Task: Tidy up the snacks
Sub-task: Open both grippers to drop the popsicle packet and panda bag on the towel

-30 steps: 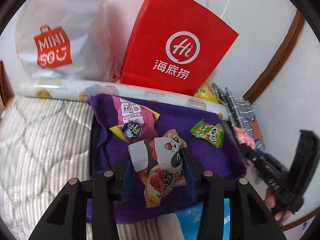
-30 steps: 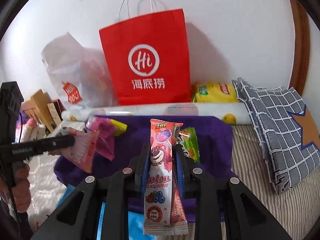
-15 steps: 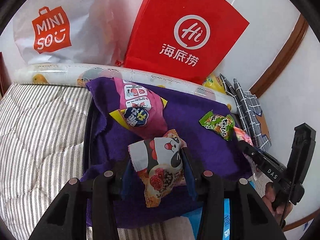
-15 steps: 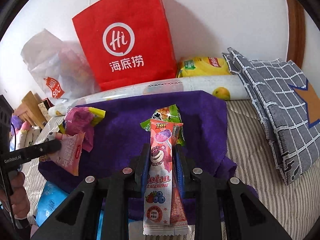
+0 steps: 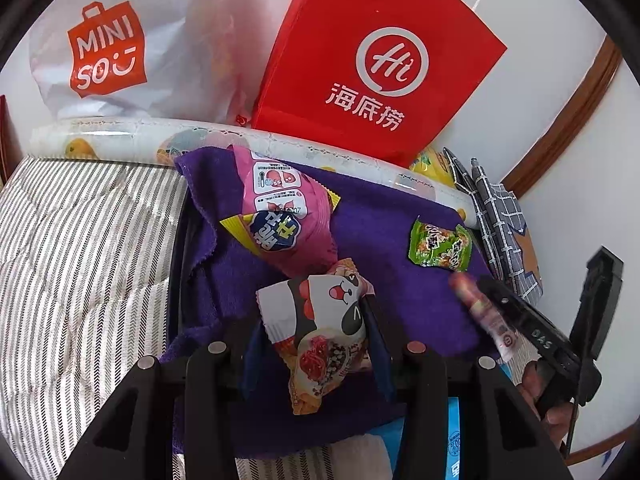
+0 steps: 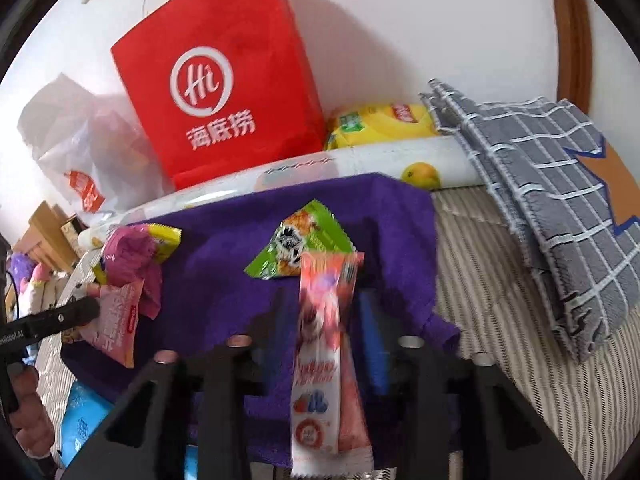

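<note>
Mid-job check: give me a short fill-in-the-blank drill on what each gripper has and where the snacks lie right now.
1. The left gripper is shut on the ____ packet printed with a black-and-white cartoon face.
2. The green snack packet lies on the ____ cloth.
3. The right gripper, jaws just opening, has the long pink strawberry ____ between them.
4. Behind the cloth stands a ____ paper bag.

Missing words: snack; purple; stick packet; red
</note>
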Action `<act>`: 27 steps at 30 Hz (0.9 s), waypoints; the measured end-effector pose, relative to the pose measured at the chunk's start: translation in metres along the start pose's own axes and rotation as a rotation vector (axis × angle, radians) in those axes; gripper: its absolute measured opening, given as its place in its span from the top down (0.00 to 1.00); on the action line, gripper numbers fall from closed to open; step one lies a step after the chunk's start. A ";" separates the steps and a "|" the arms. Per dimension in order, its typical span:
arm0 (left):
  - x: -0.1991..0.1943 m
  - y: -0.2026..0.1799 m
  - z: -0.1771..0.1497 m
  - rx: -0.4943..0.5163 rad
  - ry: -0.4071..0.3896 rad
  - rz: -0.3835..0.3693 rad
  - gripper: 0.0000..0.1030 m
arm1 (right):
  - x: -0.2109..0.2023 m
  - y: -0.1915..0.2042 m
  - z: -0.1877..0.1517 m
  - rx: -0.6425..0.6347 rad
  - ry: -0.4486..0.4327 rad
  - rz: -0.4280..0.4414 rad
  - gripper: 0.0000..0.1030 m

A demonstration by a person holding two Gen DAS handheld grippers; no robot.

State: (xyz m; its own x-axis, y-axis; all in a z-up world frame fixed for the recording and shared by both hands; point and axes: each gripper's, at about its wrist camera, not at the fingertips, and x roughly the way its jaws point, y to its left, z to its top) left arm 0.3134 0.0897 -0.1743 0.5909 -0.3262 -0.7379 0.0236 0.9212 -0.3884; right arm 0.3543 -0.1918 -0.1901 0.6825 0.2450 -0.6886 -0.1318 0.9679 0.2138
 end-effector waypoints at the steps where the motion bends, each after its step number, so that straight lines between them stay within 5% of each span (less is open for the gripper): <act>1: 0.000 0.001 0.000 -0.004 -0.002 0.000 0.58 | -0.004 -0.001 0.001 0.003 -0.016 0.001 0.51; 6: 0.002 0.005 0.001 -0.017 0.007 0.004 0.58 | -0.020 -0.002 0.004 0.019 -0.080 0.012 0.36; 10: 0.006 0.005 0.000 -0.024 0.028 0.008 0.54 | -0.021 -0.002 0.005 0.029 -0.052 0.023 0.35; 12: 0.007 0.006 0.001 -0.029 0.034 0.025 0.42 | -0.019 -0.001 0.005 0.027 -0.038 0.028 0.34; 17: 0.001 0.008 0.002 -0.044 0.005 0.033 0.32 | -0.022 0.002 0.005 0.009 -0.061 0.031 0.34; 27: -0.005 0.012 0.005 -0.065 -0.007 0.017 0.31 | -0.031 0.008 0.004 -0.037 -0.086 0.008 0.34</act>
State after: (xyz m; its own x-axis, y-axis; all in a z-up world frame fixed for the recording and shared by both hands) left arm 0.3144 0.1030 -0.1725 0.5966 -0.3087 -0.7408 -0.0391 0.9108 -0.4110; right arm 0.3347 -0.1921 -0.1645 0.7405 0.2491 -0.6242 -0.1633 0.9676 0.1924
